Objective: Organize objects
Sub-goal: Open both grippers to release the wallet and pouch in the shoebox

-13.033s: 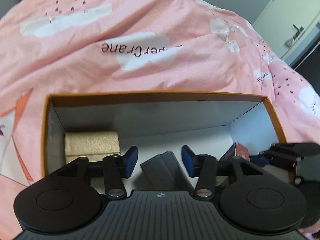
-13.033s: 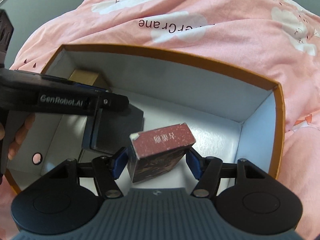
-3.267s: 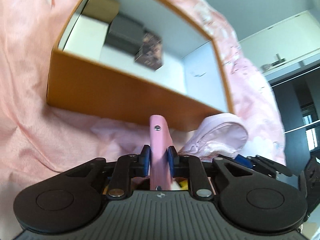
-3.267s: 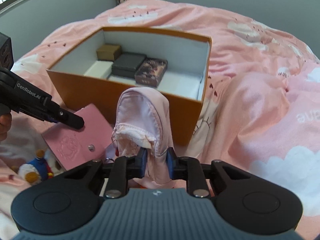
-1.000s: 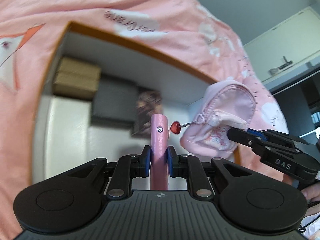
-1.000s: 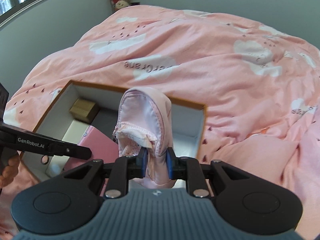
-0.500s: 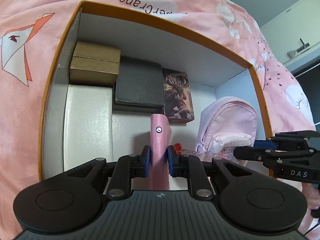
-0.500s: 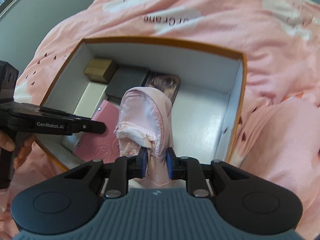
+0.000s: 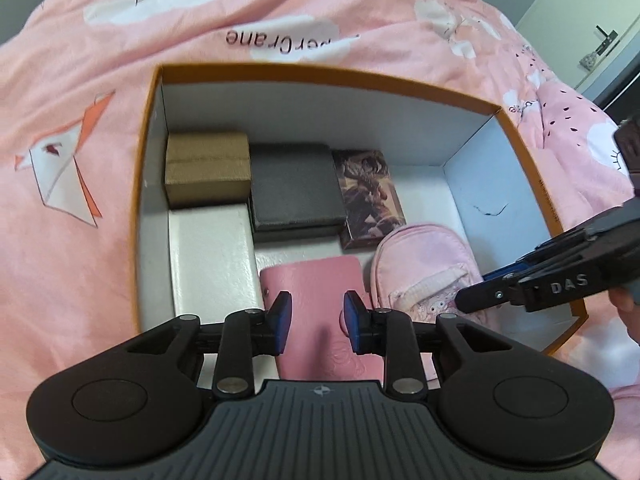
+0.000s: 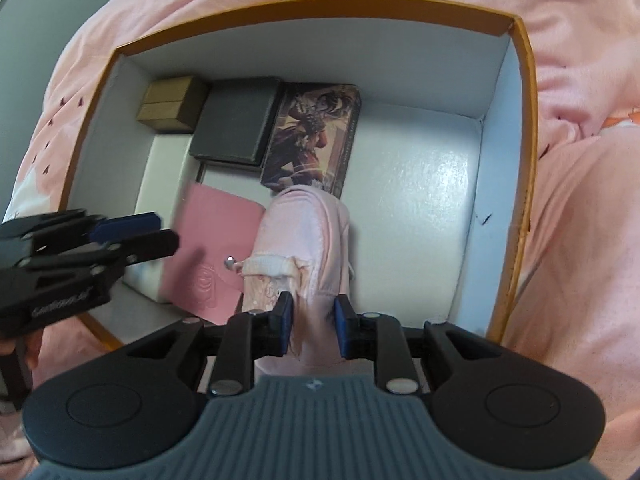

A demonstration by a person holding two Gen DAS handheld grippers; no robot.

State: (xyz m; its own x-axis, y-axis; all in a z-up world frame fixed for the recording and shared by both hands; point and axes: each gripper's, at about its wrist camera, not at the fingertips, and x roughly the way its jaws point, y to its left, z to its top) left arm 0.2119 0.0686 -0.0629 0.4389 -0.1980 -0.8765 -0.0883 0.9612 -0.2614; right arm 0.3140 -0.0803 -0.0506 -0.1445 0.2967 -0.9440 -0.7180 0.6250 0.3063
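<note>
An orange box (image 9: 152, 128) with a white inside lies on the bed; it also shows in the right wrist view (image 10: 524, 92). A pink wallet (image 9: 316, 284) lies flat in the box's near part, below my left gripper (image 9: 316, 316), which is open above it. A pale pink pouch (image 10: 304, 236) lies beside the wallet (image 10: 208, 248). My right gripper (image 10: 310, 318) has its jaws slightly apart around the pouch's near end. The pouch also shows in the left wrist view (image 9: 420, 260).
Along the box's far wall lie a tan box (image 9: 206, 168), a dark grey case (image 9: 294, 188) and a picture-printed box (image 9: 370, 196). A white block (image 9: 208, 256) lies at the left. The box floor (image 10: 420, 216) at the right is bare. Pink bedding (image 9: 80, 80) surrounds it.
My left gripper has opened and the wallet now lies flat in the box. The pouch has come down onto the box floor and my right gripper's jaws have loosened.
</note>
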